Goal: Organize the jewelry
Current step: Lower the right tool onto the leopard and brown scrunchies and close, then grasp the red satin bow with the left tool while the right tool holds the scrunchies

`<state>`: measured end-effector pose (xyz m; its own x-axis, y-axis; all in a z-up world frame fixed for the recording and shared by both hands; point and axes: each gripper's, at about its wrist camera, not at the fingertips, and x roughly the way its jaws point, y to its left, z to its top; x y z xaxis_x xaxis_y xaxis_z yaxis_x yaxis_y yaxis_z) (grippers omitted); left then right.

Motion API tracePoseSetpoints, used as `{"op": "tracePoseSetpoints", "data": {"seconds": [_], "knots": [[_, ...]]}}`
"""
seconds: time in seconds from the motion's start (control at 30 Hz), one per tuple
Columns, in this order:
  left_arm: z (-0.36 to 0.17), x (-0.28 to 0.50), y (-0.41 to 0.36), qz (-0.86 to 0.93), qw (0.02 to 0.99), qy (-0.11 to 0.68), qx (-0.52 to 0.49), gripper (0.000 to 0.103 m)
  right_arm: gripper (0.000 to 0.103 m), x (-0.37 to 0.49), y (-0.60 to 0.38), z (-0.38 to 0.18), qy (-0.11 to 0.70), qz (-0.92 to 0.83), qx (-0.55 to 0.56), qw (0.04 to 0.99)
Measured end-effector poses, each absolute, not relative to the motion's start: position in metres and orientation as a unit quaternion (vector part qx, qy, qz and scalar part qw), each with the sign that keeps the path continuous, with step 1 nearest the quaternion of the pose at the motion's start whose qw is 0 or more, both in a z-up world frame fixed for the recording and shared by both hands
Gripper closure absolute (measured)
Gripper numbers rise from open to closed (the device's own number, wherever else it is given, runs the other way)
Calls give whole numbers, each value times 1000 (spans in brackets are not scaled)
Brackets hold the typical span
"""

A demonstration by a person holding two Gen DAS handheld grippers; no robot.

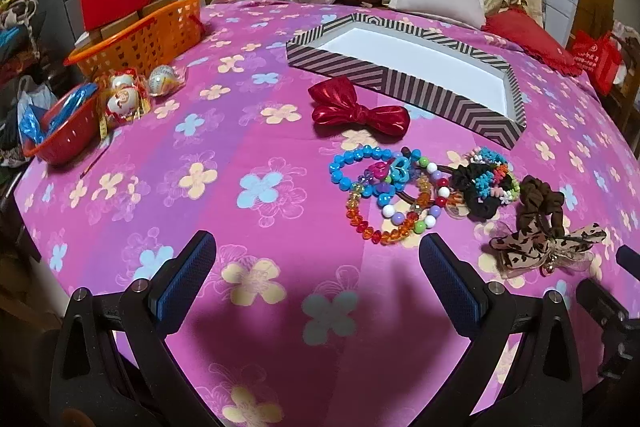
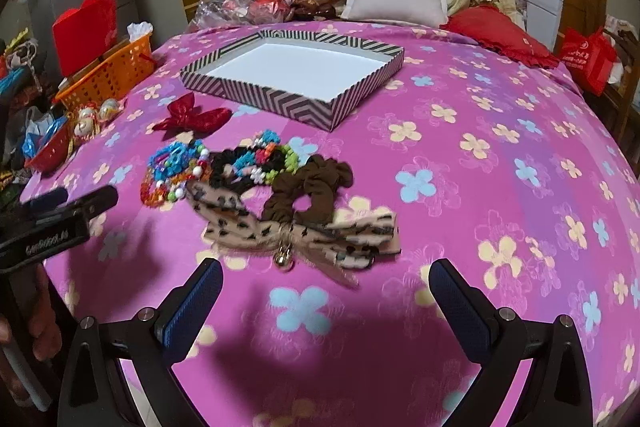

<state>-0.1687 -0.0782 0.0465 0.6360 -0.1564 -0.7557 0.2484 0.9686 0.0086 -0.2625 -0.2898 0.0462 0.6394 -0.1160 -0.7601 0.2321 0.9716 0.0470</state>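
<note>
jewelry pile sits on the pink flowered bedspread [image 1: 248,131], just short of the striped box [image 1: 420,83], whose white floor shows nothing in it. nothing moved over yet, by my read.

left gripper [image 1: 316,259]: jaws spread wide, holding nothing, hovering above the cloth short of the pile. right gripper [image 2: 326,287]: likewise wide apart and empty, nearest the leopard-print bow [image 2: 296,227].

handling guesses:
- bead bracelets [image 1: 384,191], tangled and overlapping: light, hard, slick beads on loose strings; pinch across one strand at the outer edge, expect neighbours to drag along.
- red bow [image 1: 360,111], lying apart beside the box: glossy, springy; take it at the centre knot.
- brown scrunchie [image 2: 308,187] and black scrunchie [image 2: 228,167]: soft, squashy, forgiving; grab any bunched fold.
- leopard-print bow: floppy fabric with a small dangling bell; hold the middle knot.
</note>
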Motion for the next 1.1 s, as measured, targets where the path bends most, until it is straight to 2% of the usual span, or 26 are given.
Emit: {"op": "tracePoseSetpoints", "data": {"seconds": [0.5, 0.53, 0.6, 0.63, 0.7, 0.73, 0.93, 1.1], "knots": [[55, -121, -64, -99, 899, 423, 55, 1, 2, -203, -295, 19, 443, -89, 71, 889], [56, -116, -64, -100, 898, 426, 54, 1, 5, -202, -297, 18, 444, -90, 75, 888], [59, -102, -67, -100, 897, 427, 53, 1, 27, -200, -305, 14, 442, -84, 90, 889], [60, -97, -68, -100, 897, 426, 54, 1, 28, -201, -306, 14, 439, -78, 96, 890], [61, -84, -75, -100, 898, 424, 58, 1, 44, -201, -308, 15, 429, -72, 96, 895], [61, -78, -79, -105, 898, 423, 62, 1, 46, -201, -308, 15, 428, -70, 93, 896], [56, -54, -107, -162, 885, 428, 91, 1, 46, -200, -308, 14, 426, -58, 90, 898], [50, -41, -122, -173, 876, 438, 104, 1, 42, -198, -306, 14, 432, -50, 78, 897]]}}
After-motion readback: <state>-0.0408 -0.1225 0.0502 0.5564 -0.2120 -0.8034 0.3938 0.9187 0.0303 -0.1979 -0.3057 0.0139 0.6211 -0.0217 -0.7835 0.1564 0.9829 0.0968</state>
